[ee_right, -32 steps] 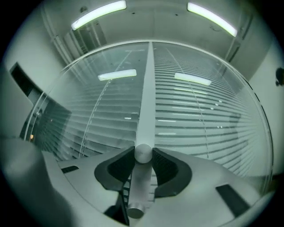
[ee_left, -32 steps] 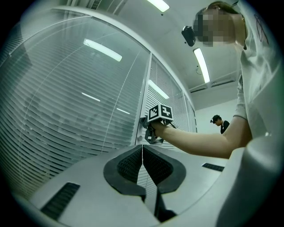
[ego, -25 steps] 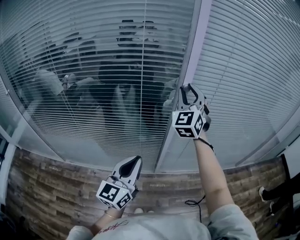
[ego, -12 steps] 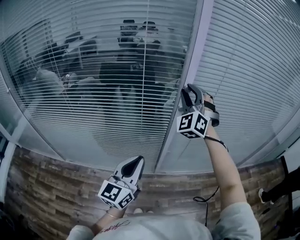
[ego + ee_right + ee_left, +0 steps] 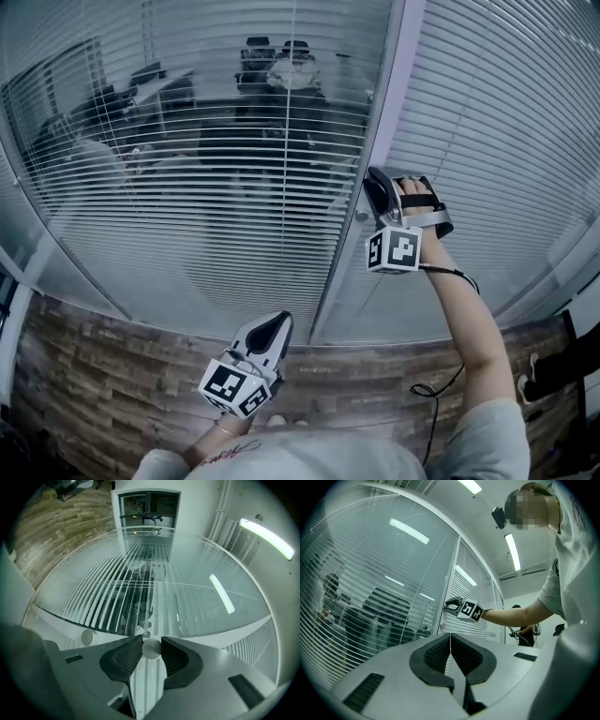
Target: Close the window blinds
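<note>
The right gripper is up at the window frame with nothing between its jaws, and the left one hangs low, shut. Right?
Not quite. The right gripper view shows the right gripper closed on a small round knob, not empty. The rest holds: it is up at the window frame, and the left gripper hangs low, shut.

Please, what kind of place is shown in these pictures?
Probably an office: glass partition walls with slatted blinds, office chairs dimly visible behind them, and strip lights on the ceiling.
</note>
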The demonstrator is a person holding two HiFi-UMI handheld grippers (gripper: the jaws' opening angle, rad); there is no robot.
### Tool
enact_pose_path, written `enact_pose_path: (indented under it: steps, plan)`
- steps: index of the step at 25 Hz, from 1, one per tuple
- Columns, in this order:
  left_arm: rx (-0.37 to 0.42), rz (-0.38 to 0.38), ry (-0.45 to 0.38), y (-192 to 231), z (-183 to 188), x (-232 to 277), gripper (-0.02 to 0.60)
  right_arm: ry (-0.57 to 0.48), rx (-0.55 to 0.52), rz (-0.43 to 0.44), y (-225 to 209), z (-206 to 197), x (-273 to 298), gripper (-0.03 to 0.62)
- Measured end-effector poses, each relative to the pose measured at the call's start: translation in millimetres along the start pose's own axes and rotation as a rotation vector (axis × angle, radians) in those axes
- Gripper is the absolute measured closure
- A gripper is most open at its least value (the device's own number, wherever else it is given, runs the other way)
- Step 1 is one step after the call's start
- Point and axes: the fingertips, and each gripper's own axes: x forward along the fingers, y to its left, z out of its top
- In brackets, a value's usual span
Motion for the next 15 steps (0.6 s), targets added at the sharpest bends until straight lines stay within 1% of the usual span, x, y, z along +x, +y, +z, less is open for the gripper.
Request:
enact_pose_path:
  steps: [1,2,3,4,5,7,9,10,12,13,14,15]
  plan:
    - [-0.002,-0.002,0.000,0,-1,0,0.563,0.001,0.021,-0.007,0,0,0,0.462]
    - [-0.004,-0.004,-0.001,1,-2,1,0.563,0.002,0.073,-0.023,-1,1,0,0.462]
    - [-0.006,-0.006,-0.001,0,-2,2,0.563,0.004,0.156,-0.050,-3,0,-2,0.461]
    - [-0.007,-0.008,-0.001,0,-2,2,0.563,0.005,0.271,-0.086,-6,-1,-6,0.461]
    - [-0.007,-0.008,0.000,-1,-1,2,0.563,0.003,0.417,-0.122,-9,-2,-11,0.457]
    - [-0.010,-0.007,0.003,0,-2,2,0.563,-0.014,0.773,-0.162,-11,-6,-19,0.448]
    - [-0.017,-0.003,0.005,3,-5,2,0.563,-0.033,1.119,-0.153,-6,-9,-19,0.447]
    - [-0.020,-0.001,0.006,5,-5,2,0.563,-0.037,1.263,-0.149,-5,-11,-16,0.447]
    - [-0.027,0.000,0.009,6,-3,3,0.563,-0.040,1.510,-0.162,-8,-16,-9,0.447]
    - [-0.030,-0.001,0.010,6,-2,3,0.563,-0.039,1.616,-0.176,-10,-18,-6,0.446]
    - [-0.031,-0.001,0.011,6,-1,3,0.563,-0.034,1.700,-0.192,-11,-21,-4,0.447]
    - [-0.031,-0.001,0.011,6,-1,2,0.563,-0.024,1.757,-0.209,-12,-23,-3,0.447]
